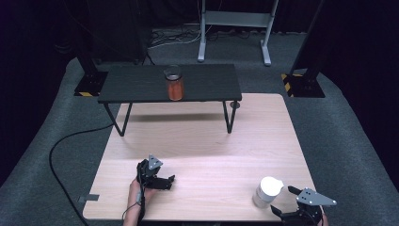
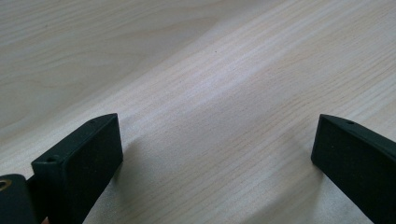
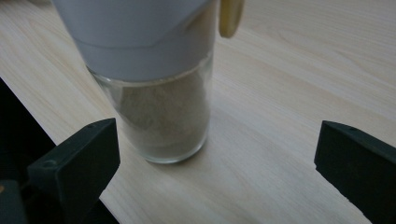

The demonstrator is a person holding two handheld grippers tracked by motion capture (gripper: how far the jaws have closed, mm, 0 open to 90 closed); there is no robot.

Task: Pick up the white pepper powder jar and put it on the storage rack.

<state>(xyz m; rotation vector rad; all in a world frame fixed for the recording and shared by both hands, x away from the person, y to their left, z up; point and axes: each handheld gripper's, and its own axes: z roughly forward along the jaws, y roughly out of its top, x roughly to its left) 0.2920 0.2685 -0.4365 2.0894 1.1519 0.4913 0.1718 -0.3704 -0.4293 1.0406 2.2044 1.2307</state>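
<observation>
Down at the near right corner of the table (image 1: 202, 141) we have our right gripper (image 1: 285, 203), its jaws spread wide and holding nothing, just beside the shaker (image 1: 267, 191). That shaker stands upright on the wood, close to the table's near edge, a glass body under a white cap. In the right gripper view the shaker (image 3: 159, 93) sits ahead of the jaws and toward the left one, not yet between them; we see pale powder through the glass, filling it up to the cap, and a small yellowish tab (image 3: 231, 16) sticking out at the cap's side. Neither jaw touches the glass. Our left gripper (image 1: 165, 181) rests low over the table's near left part, well apart from the shaker, with the hand (image 1: 139, 190) behind it coming in from the near edge. In the left gripper view its jaws are also wide apart, with bare wood grain between them and nothing in their grasp. At the table's far side stands a low black shelf (image 1: 136, 84) on thin legs, and on it a jar (image 1: 174, 83) with orange contents stands upright near the shelf's middle, well away from both grippers. A black cable (image 1: 66, 141) runs over the grey floor left of the table.
</observation>
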